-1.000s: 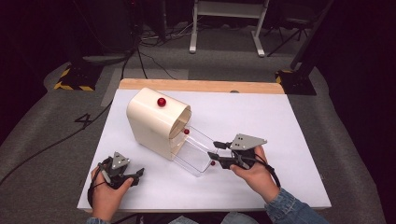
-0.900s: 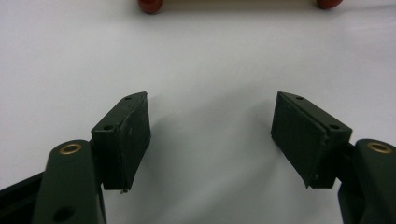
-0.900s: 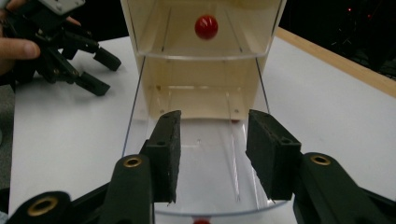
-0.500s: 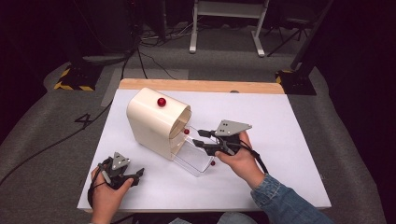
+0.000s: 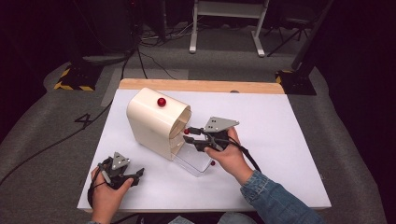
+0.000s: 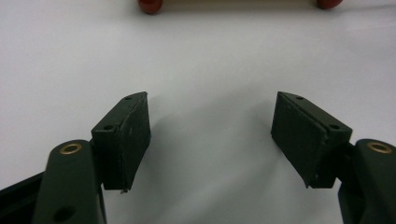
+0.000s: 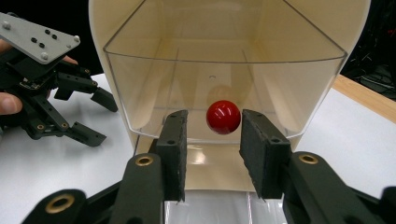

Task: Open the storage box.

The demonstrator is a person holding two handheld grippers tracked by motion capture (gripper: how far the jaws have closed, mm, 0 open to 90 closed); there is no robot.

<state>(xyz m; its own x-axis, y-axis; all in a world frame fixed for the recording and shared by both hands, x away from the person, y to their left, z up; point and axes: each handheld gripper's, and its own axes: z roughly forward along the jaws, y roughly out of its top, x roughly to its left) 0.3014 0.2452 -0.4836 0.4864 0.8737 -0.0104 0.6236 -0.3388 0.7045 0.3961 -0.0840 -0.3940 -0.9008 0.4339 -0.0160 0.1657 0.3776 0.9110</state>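
The right gripper [image 5: 190,139] is at the mouth of the cream housing [image 5: 152,122], level with the front of the clear drawer [image 5: 196,161] that sticks out of it toward the person. In the right gripper view its own two black fingers [image 7: 173,144] stand narrow, with the red knob [image 7: 223,116] on the drawer's clear front wall framed in the gap between them; a slim margin shows on each side of the knob, the left one slightly wider, so the pads are not pressing on it. These jaws have just been closing, with the knob between them. Beyond the fingertips lies the see-through inside of the drawer, and above them the arched cream roof. Off to the left of the same fingers the left gripper [image 7: 95,116] shows, resting on the white table [image 5: 280,140]. In the high view the left gripper [image 5: 133,176] sits well apart from the housing, near the table's front edge; in the left gripper view its fingers [image 6: 126,135] are spread wide with bare white table between them, and two red feet [image 6: 150,5] lie far ahead of the tips. A second red knob [image 5: 161,101] sits on top of the housing
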